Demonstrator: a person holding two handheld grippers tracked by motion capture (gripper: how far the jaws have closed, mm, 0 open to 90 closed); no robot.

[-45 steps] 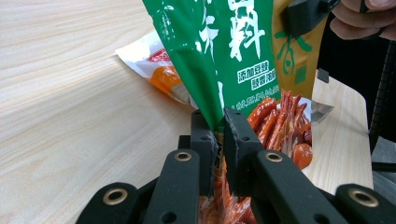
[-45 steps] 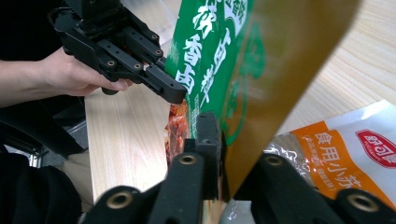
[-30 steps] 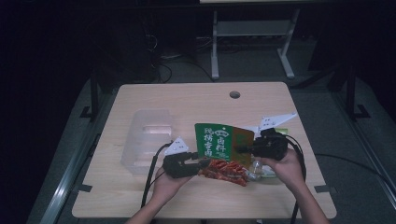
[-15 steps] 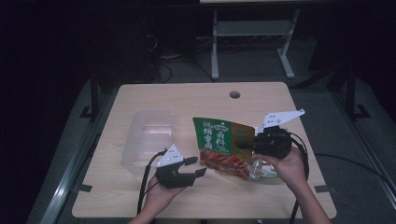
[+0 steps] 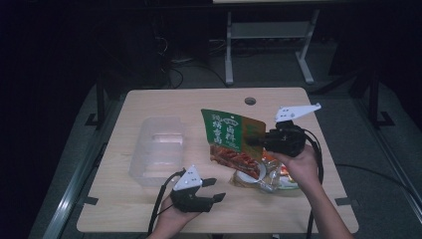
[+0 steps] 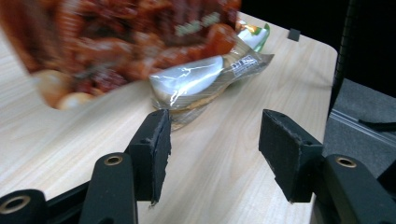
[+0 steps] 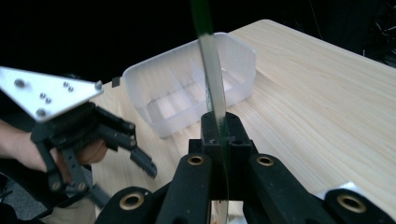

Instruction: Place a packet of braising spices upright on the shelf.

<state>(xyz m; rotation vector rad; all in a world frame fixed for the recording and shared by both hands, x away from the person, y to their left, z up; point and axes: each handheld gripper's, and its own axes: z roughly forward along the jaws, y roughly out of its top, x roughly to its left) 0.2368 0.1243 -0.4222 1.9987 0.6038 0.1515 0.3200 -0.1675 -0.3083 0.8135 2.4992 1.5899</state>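
Looking down from the high view, the right gripper [image 5: 253, 141] has its jaws clamped on one side edge of a flat green-and-red printed foil snack pouch [image 5: 230, 142], which hangs lifted above the pale wooden table [image 5: 149, 102], right of a clear plastic compartment tray [image 5: 157, 149]. Under it lie more wrapped snacks in a small heap [image 5: 266, 174]; I count one lifted pouch and at least two packets below, the exact number unclear. The left gripper [image 5: 215, 190] sits near the front edge, and its jaws, which have just been opening, stand apart with nothing between them.

From the left gripper view, both black pads [image 6: 156, 151] are well spread over bare wood, and a clear cellophane-wrapped packet [image 6: 205, 81] lies just ahead, untouched. The pouch shows blurred above it.

From the right gripper view, the pouch's thin edge [image 7: 212, 74] rises straight from the closed jaws. One tray, several compartments.

The pouch looks light, limp and slick, so it will likely sag and swing; the flat sealed edge is the safest place to pinch, not the crushable middle.
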